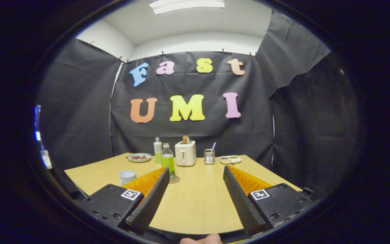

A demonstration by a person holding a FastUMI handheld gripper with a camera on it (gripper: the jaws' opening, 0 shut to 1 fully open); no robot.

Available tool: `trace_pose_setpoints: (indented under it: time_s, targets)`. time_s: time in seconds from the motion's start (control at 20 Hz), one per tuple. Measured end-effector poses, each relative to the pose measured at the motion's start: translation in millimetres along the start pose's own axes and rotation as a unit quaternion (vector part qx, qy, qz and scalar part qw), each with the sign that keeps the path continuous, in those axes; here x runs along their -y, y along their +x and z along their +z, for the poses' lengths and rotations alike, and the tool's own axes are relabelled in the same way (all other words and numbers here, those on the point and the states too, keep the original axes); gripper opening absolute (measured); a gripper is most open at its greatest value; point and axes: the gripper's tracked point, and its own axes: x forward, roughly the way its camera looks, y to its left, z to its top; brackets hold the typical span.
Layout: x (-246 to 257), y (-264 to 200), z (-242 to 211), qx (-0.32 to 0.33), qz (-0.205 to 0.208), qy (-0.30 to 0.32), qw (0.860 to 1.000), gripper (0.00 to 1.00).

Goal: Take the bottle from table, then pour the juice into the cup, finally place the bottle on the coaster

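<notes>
Ahead, splayed ridged tongs (195,171), empty.

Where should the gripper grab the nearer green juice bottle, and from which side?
Grip the nearer bottle around its straight labelled body, below the narrowing shoulder. It stands upright on a coaster, so come in level from the front. The open gripper holds nothing; the bottle stands just beyond its left finger. A second bottle and a toaster crowd the space behind.

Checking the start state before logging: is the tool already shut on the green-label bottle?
No: the tool is open with bare table between its fingers, and the bottle stands on the coaster ahead.
</notes>
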Motion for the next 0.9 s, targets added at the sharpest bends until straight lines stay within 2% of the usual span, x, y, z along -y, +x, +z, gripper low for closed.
trace_pose_setpoints:
  time_s: [0.3, 0.9]
  targets:
    - [-5, -22, 19, 0.037, -0.01, -0.017, 0.999, 1.0]
    - [-12, -21, 19, 0.008, -0.002, 0.005, 1.0, 1.0]
